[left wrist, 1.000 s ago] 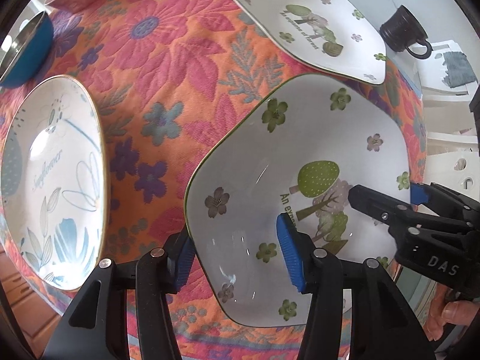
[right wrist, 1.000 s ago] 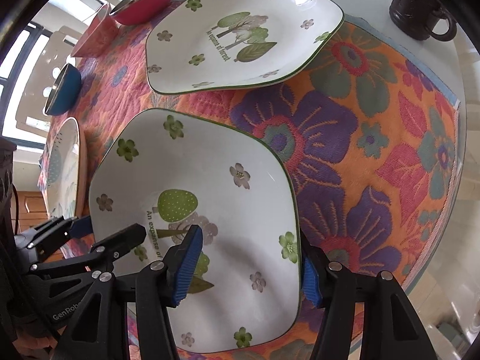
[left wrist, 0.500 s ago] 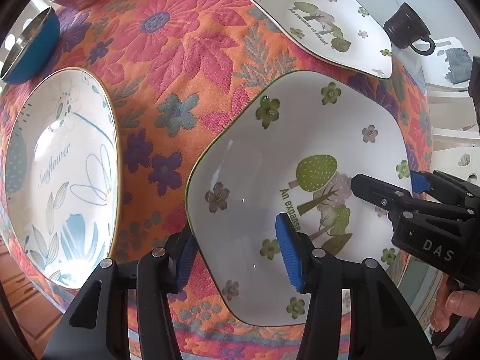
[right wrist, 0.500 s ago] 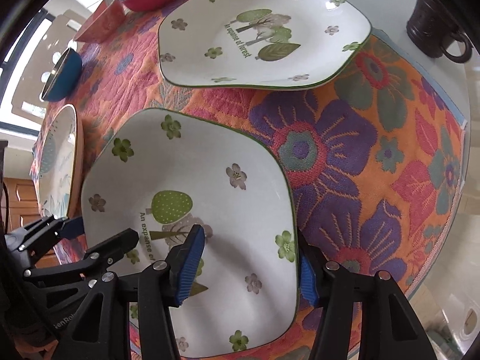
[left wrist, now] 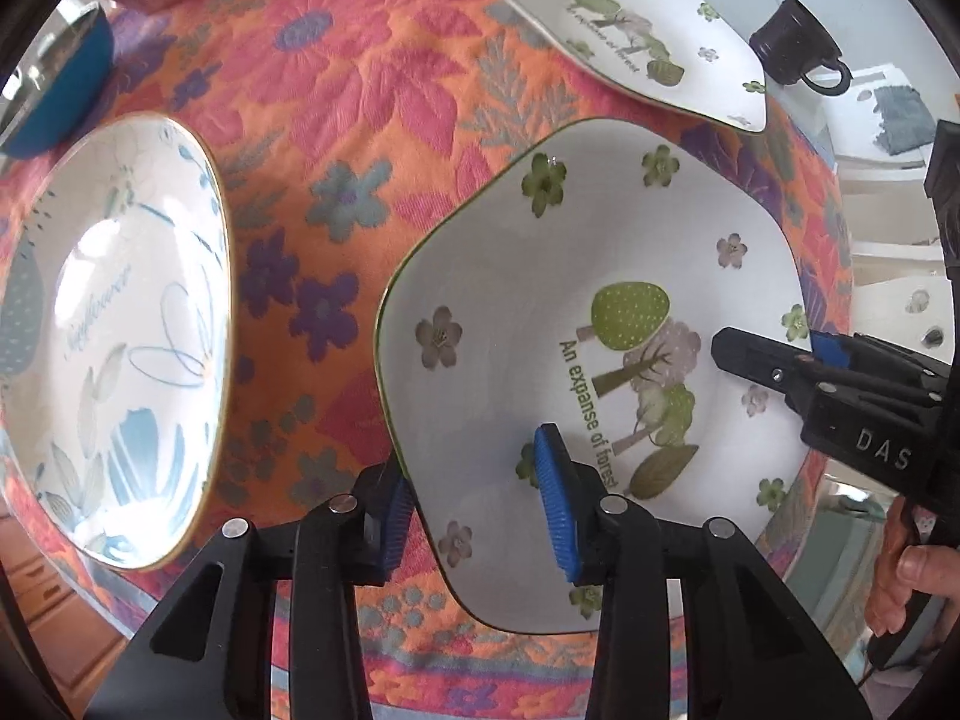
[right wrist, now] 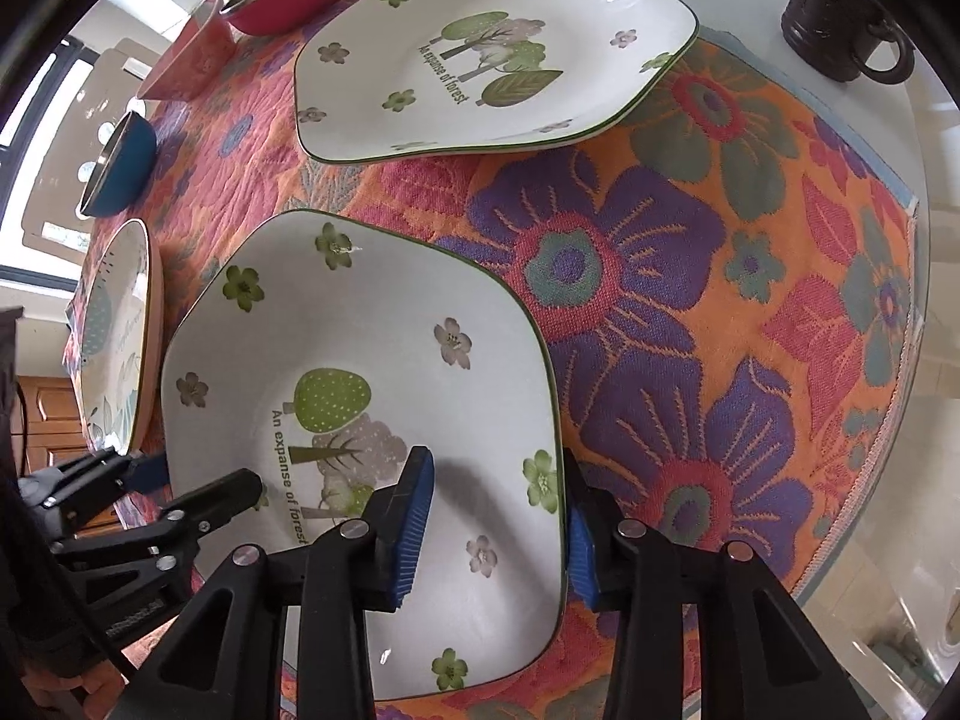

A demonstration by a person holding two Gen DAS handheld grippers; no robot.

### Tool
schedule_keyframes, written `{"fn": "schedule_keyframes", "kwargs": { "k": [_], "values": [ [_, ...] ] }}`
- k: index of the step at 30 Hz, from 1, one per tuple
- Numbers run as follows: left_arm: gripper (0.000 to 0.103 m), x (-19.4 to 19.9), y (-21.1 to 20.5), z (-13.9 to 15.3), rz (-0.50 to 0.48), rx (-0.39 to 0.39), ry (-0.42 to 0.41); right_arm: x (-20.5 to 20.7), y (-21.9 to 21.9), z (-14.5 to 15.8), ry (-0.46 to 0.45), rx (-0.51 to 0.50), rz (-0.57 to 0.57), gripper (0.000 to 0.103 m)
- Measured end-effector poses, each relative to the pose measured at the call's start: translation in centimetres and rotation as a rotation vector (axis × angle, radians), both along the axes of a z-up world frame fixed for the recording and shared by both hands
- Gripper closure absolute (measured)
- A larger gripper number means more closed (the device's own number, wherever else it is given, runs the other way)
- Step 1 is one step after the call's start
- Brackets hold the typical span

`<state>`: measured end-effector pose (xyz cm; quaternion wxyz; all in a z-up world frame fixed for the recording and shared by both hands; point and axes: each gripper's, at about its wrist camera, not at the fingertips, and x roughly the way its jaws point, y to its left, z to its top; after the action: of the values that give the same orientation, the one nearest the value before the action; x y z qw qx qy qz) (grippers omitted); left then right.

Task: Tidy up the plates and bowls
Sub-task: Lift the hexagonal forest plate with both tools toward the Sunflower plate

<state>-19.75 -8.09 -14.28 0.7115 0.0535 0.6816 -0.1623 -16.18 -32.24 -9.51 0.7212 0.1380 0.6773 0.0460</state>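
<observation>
Straddling opposite edges of the white square-ish ceramic plate with a green rim and a tree print (left wrist: 576, 324), the two grippers meet over the same dish. The left gripper (left wrist: 480, 510) has one blue ribbed pad (left wrist: 555, 504) above the inside of the plate and the other just outside the rim; I cannot tell if the pads really press the rim. The right gripper (right wrist: 495, 525) stands the same way on the opposite edge, and its grip I also cannot tell. The plate sits on the orange floral woven tablecloth (right wrist: 690, 300). Beyond it lies a second white plate with the same tree print (right wrist: 498, 54). At the left is a round white plate with blue flower drawings (left wrist: 114, 324). Near the far edge are a blue metal bowl (right wrist: 120, 165), a red metal bowl (right wrist: 288, 0) and a dark brown mug (right wrist: 840, 18).
</observation>
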Motion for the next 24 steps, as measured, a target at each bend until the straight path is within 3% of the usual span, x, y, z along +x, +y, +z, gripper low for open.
{"fn": "schedule_keyframes", "kwargs": {
  "k": [3,7,24],
  "values": [
    [0.069,0.0,0.4,0.3,0.012,0.009,-0.007,-0.3,-0.4,0.0,0.010,0.018,-0.059,0.069],
    [0.069,1.1,1.7,1.2,0.036,-0.004,-0.015,-1.1,-0.3,0.7,-0.008,0.038,-0.023,0.076],
    [0.069,0.9,2.4,3.9,0.001,-0.034,-0.081,-1.7,-0.2,3.4,-0.051,0.042,-0.040,0.076]
  ]
}}
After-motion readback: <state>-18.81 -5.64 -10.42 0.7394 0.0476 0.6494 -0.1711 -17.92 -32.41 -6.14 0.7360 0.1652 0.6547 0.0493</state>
